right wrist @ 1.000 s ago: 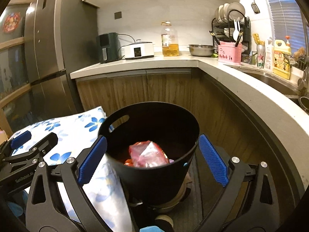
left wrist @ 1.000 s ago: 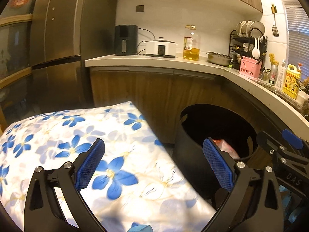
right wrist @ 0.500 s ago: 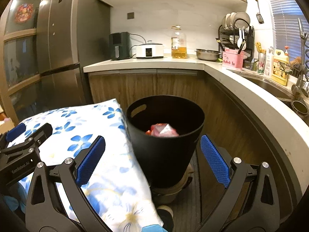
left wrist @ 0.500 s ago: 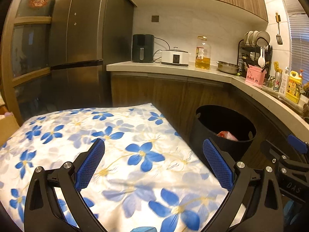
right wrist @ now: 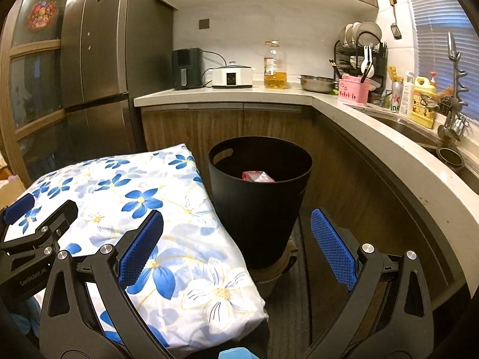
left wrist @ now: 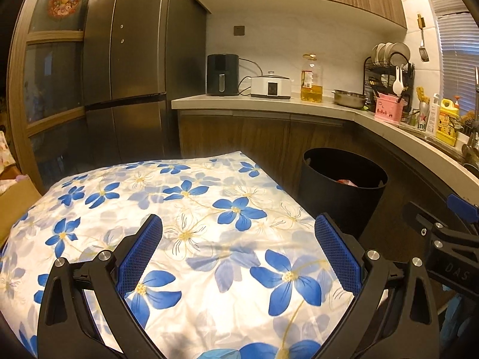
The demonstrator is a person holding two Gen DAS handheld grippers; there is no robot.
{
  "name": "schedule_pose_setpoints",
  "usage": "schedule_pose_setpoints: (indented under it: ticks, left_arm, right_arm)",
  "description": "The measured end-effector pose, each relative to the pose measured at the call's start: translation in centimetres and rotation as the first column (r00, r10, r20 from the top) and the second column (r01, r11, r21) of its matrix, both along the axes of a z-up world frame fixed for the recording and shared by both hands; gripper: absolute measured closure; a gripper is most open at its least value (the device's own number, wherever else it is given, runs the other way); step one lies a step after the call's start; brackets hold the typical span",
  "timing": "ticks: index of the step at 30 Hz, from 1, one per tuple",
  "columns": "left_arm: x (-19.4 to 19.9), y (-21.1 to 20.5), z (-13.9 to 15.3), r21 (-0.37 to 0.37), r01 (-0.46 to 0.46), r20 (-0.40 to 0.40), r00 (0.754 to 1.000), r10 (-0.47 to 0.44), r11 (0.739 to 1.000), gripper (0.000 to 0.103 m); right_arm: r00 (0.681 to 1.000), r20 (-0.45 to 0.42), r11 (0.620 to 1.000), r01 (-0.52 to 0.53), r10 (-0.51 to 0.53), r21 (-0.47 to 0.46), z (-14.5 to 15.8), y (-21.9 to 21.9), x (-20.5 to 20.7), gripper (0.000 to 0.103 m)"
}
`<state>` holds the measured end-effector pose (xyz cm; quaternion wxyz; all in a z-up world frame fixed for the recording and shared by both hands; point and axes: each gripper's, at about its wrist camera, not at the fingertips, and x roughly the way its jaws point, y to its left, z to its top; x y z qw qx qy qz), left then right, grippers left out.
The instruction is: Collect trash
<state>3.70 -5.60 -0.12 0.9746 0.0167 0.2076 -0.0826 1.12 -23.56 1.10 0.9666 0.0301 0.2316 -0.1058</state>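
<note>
A black trash bin [right wrist: 259, 197] stands on the floor beside the table, with a red and clear plastic wrapper [right wrist: 257, 176] inside it. The bin also shows in the left wrist view [left wrist: 341, 188], with a bit of the wrapper [left wrist: 347, 182]. My left gripper [left wrist: 239, 254] is open and empty above the floral tablecloth [left wrist: 179, 209]. My right gripper [right wrist: 236, 248] is open and empty, held back from the bin, over the table's right edge. The left gripper's body [right wrist: 33, 239] shows at the left of the right wrist view.
A grey L-shaped counter [right wrist: 344, 110] wraps around behind and to the right of the bin, carrying an air fryer [right wrist: 187, 68], a cooker, an oil bottle [right wrist: 274, 65], a dish rack and a sink [right wrist: 419, 134]. A tall fridge [left wrist: 128, 68] stands at the left.
Both grippers have pulled back and up from the bin. The bin now looks smaller and farther, and more of the tablecloth lies under the left gripper. Both stay open.
</note>
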Motion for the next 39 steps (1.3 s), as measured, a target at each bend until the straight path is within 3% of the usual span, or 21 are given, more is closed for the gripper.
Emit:
schedule_pose_setpoints:
  ticks: [14, 39]
  left_arm:
    - [-1.8, 1.3, 0.4, -0.030, 0.020, 0.010, 1.000, -0.019, 0.999, 0.006]
    - [-2.1, 1.9, 0.6, -0.031, 0.012, 0.015, 1.000, -0.012, 0.999, 0.006]
  right_arm:
    - [1.000, 0.024, 1.000, 0.015, -0.014, -0.016, 0.6, 0.9, -2.3, 0.005]
    - [1.000, 0.019, 1.000, -0.017, 0.017, -0.022, 0.7, 2.0, -2.1, 0.005]
